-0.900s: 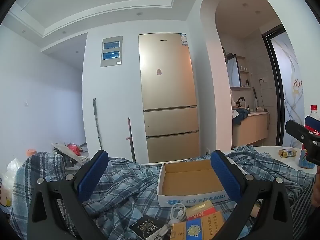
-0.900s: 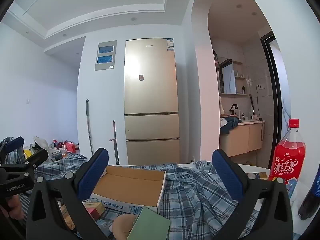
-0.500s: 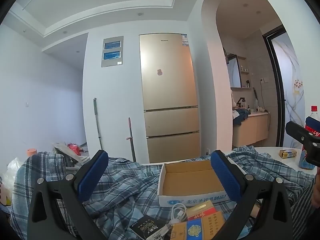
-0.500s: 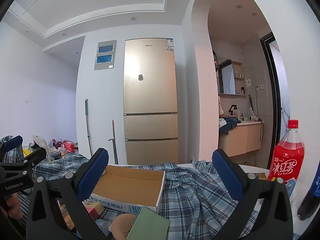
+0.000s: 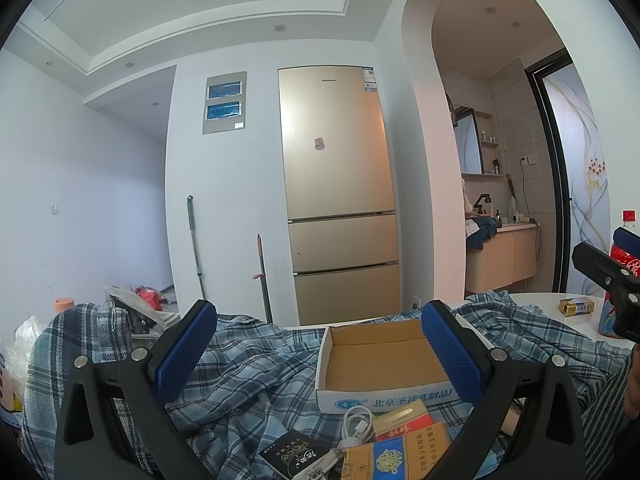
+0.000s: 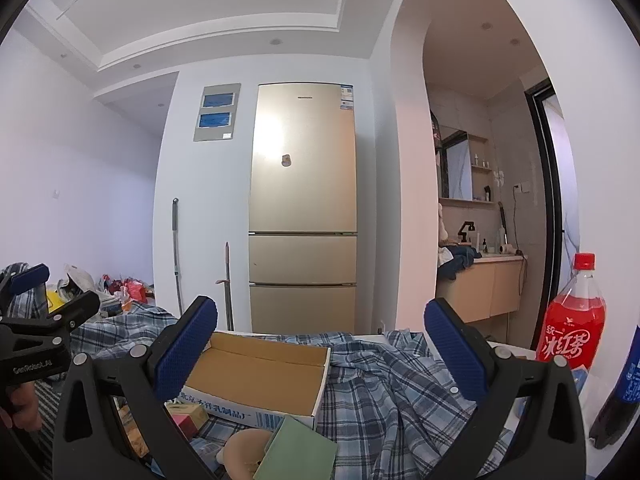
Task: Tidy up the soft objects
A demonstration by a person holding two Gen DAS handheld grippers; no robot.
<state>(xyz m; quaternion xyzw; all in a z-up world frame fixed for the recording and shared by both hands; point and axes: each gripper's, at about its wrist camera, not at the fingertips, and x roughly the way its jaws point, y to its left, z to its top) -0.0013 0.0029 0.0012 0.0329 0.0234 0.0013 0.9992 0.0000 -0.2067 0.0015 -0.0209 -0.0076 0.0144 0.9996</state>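
A crumpled blue plaid shirt lies spread over the white table, also in the right wrist view. An empty cardboard tray sits on it, also in the right wrist view. My left gripper is open and empty, held above the shirt in front of the tray. My right gripper is open and empty, above the tray's right side and the shirt. A tan soft thing and a green pad lie below the right gripper.
Cigarette packs, a white cable and a black booklet lie near the tray. A red drink bottle and a dark bottle stand at the right. A gold fridge stands behind. A small yellow box rests on the table.
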